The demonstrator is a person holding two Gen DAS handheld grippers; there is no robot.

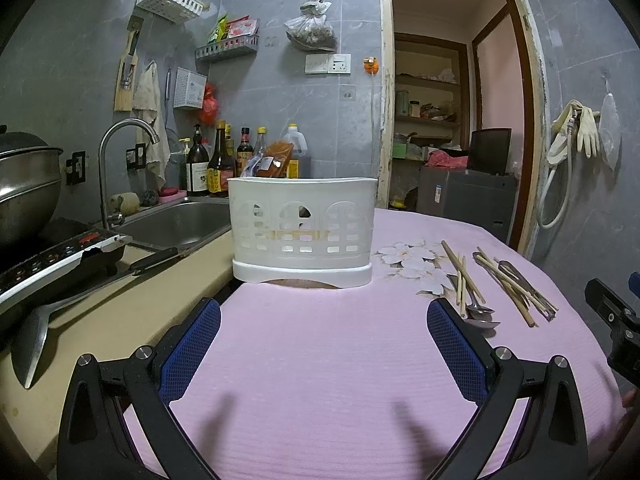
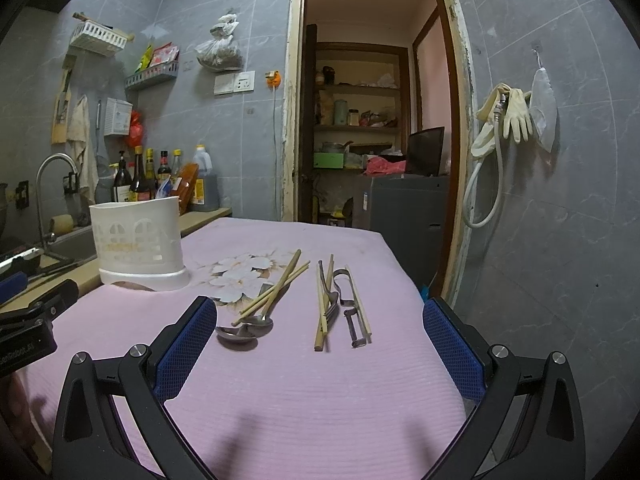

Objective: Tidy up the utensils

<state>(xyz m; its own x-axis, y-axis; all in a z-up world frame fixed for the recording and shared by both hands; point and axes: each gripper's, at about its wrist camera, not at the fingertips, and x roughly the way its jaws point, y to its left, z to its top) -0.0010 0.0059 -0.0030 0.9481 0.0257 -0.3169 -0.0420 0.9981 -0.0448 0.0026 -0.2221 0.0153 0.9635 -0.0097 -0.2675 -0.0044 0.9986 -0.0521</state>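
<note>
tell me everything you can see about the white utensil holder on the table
The white utensil holder is a plastic caddy with a curved front, arch-shaped cutouts above rows of small rectangular slots, and a wider drip base underneath. It stands upright on the pink tablecloth at the table's left edge, beside the sink. A tan strip shows faintly through the slots; nothing sticks out of the top. The chopsticks lie apart to its right. Neither gripper touches it.

The white utensil caddy (image 1: 303, 229) hides its own contents behind latticed walls; the spoons' (image 2: 245, 330) handles lie partly covered by crossed chopsticks (image 2: 276, 290).
</note>
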